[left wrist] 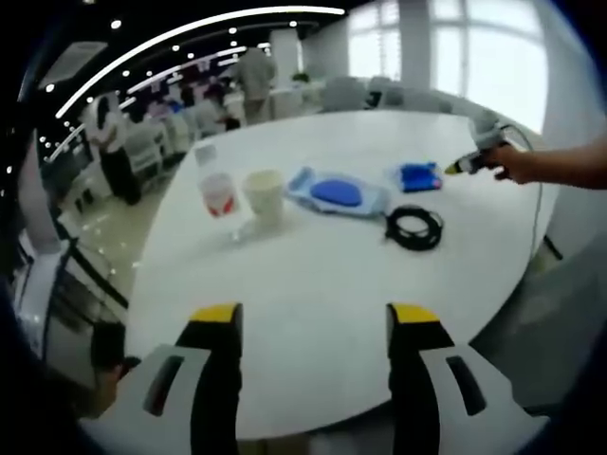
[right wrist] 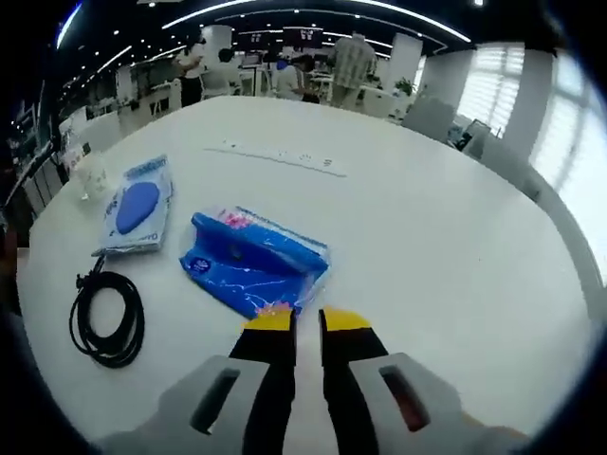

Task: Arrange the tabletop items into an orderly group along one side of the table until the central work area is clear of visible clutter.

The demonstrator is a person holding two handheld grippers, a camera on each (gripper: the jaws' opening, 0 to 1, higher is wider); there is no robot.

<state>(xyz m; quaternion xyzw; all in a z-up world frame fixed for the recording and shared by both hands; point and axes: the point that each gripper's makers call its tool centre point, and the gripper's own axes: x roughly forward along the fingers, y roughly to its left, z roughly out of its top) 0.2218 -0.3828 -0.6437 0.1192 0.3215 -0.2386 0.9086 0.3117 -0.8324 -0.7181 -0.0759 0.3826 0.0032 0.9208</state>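
On the round white table [left wrist: 313, 284] stand a clear cup with red print [left wrist: 218, 192] and a white paper cup [left wrist: 265, 194]. Beside them lie a pale packet with a blue oval [left wrist: 337, 192] [right wrist: 133, 207], a blue packet [left wrist: 415, 176] [right wrist: 251, 261] and a coiled black cable [left wrist: 414, 227] [right wrist: 107, 318]. My left gripper [left wrist: 315, 315] hangs open over the near table edge, far from all of them. My right gripper [right wrist: 306, 320] is closed to a narrow gap on the blue packet's near corner. It also appears in the left gripper view as the right gripper [left wrist: 457, 168], held by a hand [left wrist: 512, 163].
A long white strip [right wrist: 280, 156] lies farther along the table. The white cup [right wrist: 93, 175] stands near the table's far left edge. Chairs and several people are in the room beyond the table. Windows are bright on the right.
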